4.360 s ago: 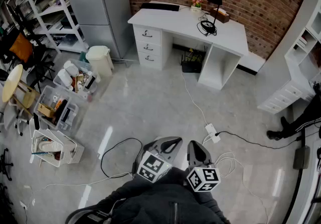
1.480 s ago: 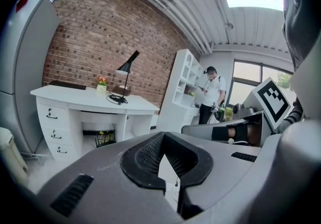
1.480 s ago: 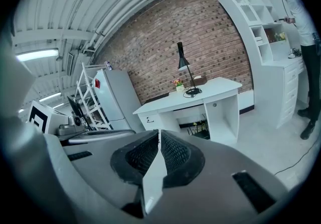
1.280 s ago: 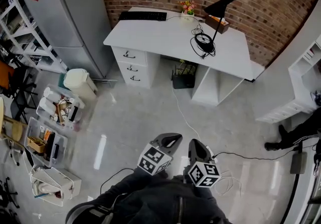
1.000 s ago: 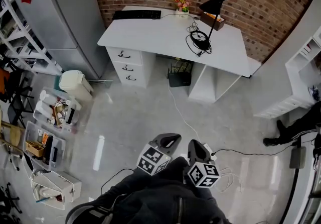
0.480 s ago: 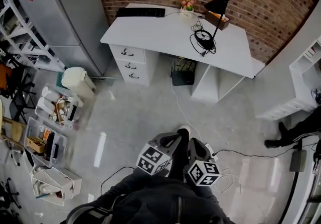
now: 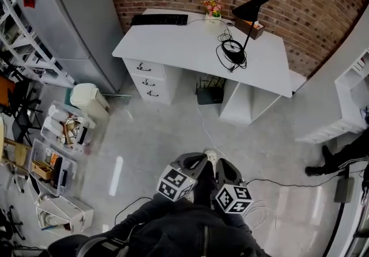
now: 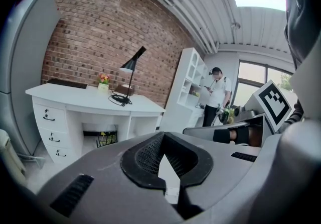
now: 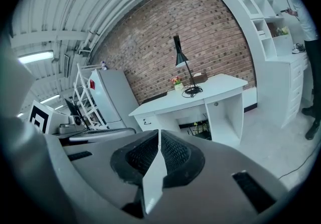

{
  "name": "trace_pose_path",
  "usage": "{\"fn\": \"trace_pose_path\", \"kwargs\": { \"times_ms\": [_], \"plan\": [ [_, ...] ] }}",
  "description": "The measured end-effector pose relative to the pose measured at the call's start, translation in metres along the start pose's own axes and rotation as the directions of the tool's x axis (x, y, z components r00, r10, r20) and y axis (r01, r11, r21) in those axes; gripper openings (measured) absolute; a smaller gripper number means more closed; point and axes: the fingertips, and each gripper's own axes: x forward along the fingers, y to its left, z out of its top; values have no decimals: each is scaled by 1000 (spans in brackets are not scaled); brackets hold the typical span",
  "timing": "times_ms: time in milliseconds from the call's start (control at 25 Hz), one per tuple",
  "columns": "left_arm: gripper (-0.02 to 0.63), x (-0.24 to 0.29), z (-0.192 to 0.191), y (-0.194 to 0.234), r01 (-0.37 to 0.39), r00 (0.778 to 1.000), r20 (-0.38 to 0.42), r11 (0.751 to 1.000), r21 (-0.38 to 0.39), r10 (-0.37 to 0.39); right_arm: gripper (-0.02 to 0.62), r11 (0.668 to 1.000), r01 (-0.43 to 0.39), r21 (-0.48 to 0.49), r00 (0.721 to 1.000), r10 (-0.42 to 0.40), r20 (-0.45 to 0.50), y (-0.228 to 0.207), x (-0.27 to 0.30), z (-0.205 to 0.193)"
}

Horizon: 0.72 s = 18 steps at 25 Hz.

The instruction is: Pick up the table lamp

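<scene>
A black table lamp [image 7: 249, 12] with a slim stem and cone shade stands on the white desk [image 7: 190, 48], its round base ringed by a coiled black cable [image 7: 233, 51]. The same table lamp [image 8: 131, 67] shows far ahead in the left gripper view, and the table lamp [image 9: 182, 65] stands far off in the right gripper view. My left gripper [image 7: 194, 163] and right gripper [image 7: 223, 170] hang side by side over the floor, well short of the desk. Both are shut with nothing between the jaws.
On the desk lie a black keyboard [image 7: 159, 19], a small flower pot [image 7: 215, 8] and a brown box [image 7: 253, 27]. A grey cabinet [image 7: 69, 14], a white bin [image 7: 89, 99] and crates of clutter [image 7: 57, 146] stand left. Cables and a power strip [image 7: 253, 184] lie on the floor. A person [image 8: 216, 96] stands by white shelves.
The desk and lamp have drawn slightly nearer in the head view as I step forward. Both grippers stay shut and side by side.
</scene>
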Motion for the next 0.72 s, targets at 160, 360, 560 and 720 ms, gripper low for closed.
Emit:
{"fn": "trace_pose_path", "kwargs": {
  "times_ms": [160,360,560,720],
  "plan": [
    [6,23,11,10,2,1000,-10,1000,9,-2,18,1000,-1,6,1000,1,4,-16,18,17],
    [6,55,27,25,4,1000,-11,1000,1,-4,18,1000,-1,2,1000,1,0,-36,42,38],
    [6,90,44,38,17,1000,-18,1000,4,-17,18,1000,12,1,1000,-12,-3,-63,64,63],
    [6,119,59,53,5,1000,-21,1000,4,-5,18,1000,9,2,1000,-9,-6,-85,86,84]
  ]
}}
